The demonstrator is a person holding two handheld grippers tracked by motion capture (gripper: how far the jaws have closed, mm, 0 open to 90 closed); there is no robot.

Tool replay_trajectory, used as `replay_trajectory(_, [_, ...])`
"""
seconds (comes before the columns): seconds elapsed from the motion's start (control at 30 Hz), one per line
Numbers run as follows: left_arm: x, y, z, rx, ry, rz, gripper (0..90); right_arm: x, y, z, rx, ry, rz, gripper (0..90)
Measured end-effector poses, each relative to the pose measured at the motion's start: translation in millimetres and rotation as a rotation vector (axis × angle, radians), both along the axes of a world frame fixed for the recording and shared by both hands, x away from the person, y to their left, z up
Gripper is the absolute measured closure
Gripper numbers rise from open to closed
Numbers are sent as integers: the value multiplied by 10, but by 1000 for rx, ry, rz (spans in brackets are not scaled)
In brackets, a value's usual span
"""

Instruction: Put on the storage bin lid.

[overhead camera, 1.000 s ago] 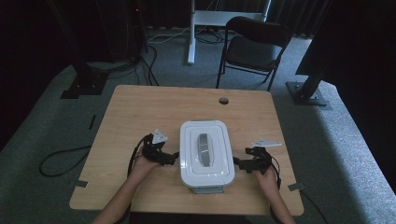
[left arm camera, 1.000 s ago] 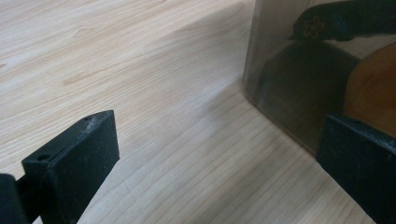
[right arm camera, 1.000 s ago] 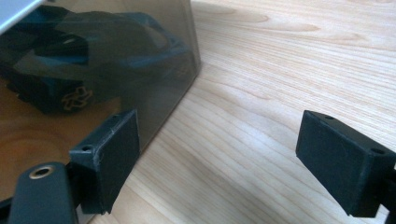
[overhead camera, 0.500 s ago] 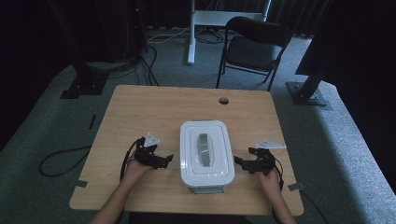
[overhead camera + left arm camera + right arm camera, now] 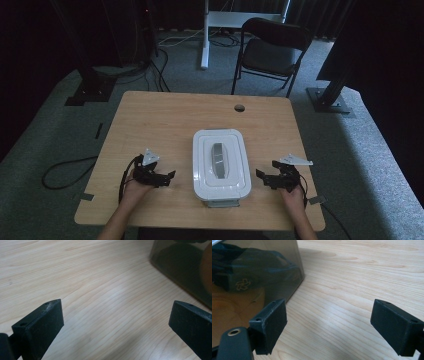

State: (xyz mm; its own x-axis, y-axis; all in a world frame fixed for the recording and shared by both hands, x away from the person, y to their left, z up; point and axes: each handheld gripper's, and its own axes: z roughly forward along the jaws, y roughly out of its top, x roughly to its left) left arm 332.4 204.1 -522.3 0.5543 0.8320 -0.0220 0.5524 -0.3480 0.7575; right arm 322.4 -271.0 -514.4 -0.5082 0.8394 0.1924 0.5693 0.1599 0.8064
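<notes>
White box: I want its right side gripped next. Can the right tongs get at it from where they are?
Probably yes: the right tongs are open beside the white box, with bare table between.

A lidded container sat on the bench between the two sets of fingers, to the right of the left gripper and to the left of the right gripper, apart from both.

White box, wood-grain tbl
</notes>
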Motion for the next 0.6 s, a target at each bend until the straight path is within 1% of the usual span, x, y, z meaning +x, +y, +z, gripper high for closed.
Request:
replay_trajectory(0.03, [-8,23,-13,2,5,6,1,-6,-12,0,0,3,-5,127])
replay_trajectory(0.1, [-26,69,-42,10,12,20,1,-27,-41,-4,4,-11,-20,127])
replay_trajectory(0.17, [-46,123,-57,4,23,29,1,-36,-67,-15,0,-7,-37,127])
replay_trajectory(0.23, [-69,171,-71,-1,28,41,2,-50,-93,-28,-3,-12,-52,127])
replay_trajectory(0.37, [-120,248,-100,-2,31,58,1,-62,-137,-54,-18,-4,-76,127])
replay_trajectory(0.47, [-148,309,-120,-3,44,63,1,-83,-173,-84,-16,1,-86,127])
replay_trajectory(0.53, [-164,344,-136,3,51,72,1,-98,-198,-101,-25,6,-95,127])
replay_trajectory(0.6, [-181,377,-150,1,54,82,1,-109,-221,-107,-32,7,-110,127])
